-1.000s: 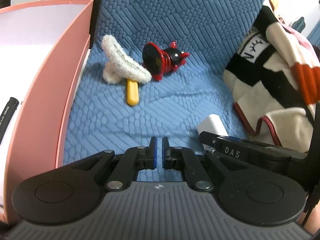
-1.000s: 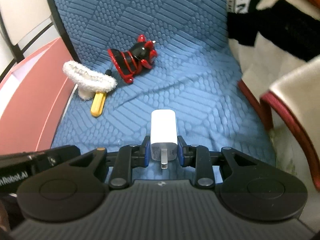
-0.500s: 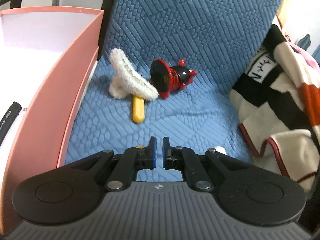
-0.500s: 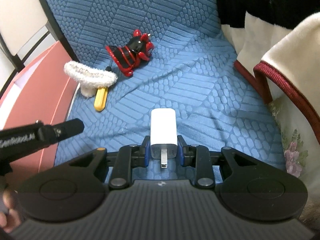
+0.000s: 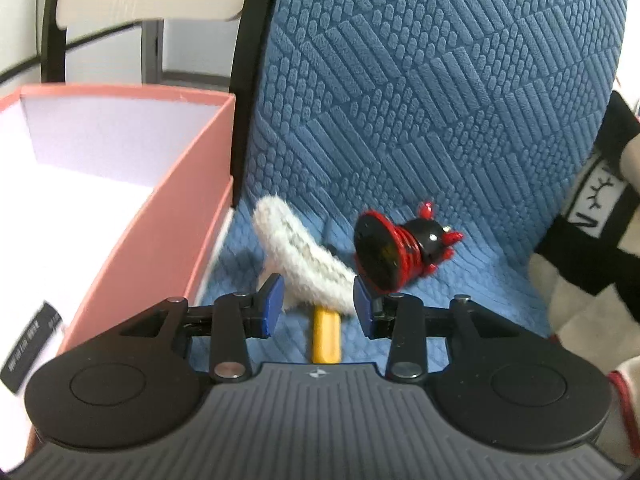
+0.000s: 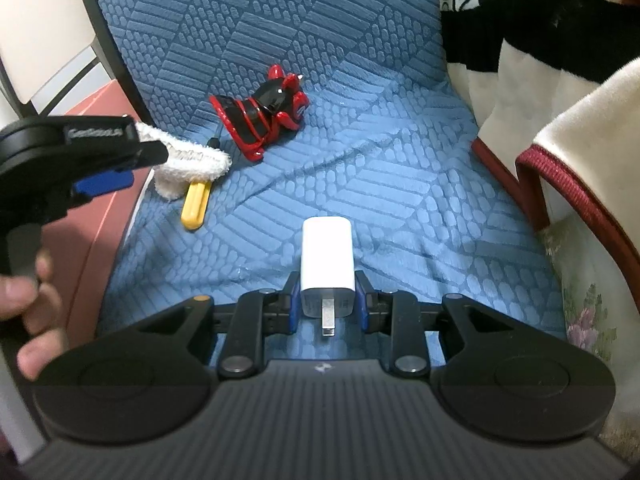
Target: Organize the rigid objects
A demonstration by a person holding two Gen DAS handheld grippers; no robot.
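Note:
A fluffy white brush head (image 5: 304,256) with a yellow handle (image 5: 326,334) lies on the blue seat cushion (image 5: 460,288). My left gripper (image 5: 318,306) is open, its jaws on either side of the brush. A red and black toy figure (image 5: 404,244) lies just right of it. My right gripper (image 6: 326,300) is shut on a white plug charger (image 6: 328,260) above the cushion. The right wrist view also shows the brush (image 6: 188,160), the toy (image 6: 262,110) and the left gripper (image 6: 104,172) at the far left.
A pink open box (image 5: 160,224) stands left of the cushion with a black item (image 5: 30,348) inside. A folded black, white and red blanket (image 6: 560,92) lies on the right. The chair back (image 5: 440,80) rises behind.
My left gripper has opened and moved forward over the brush. My right gripper has held the charger steady, drifting slightly back.

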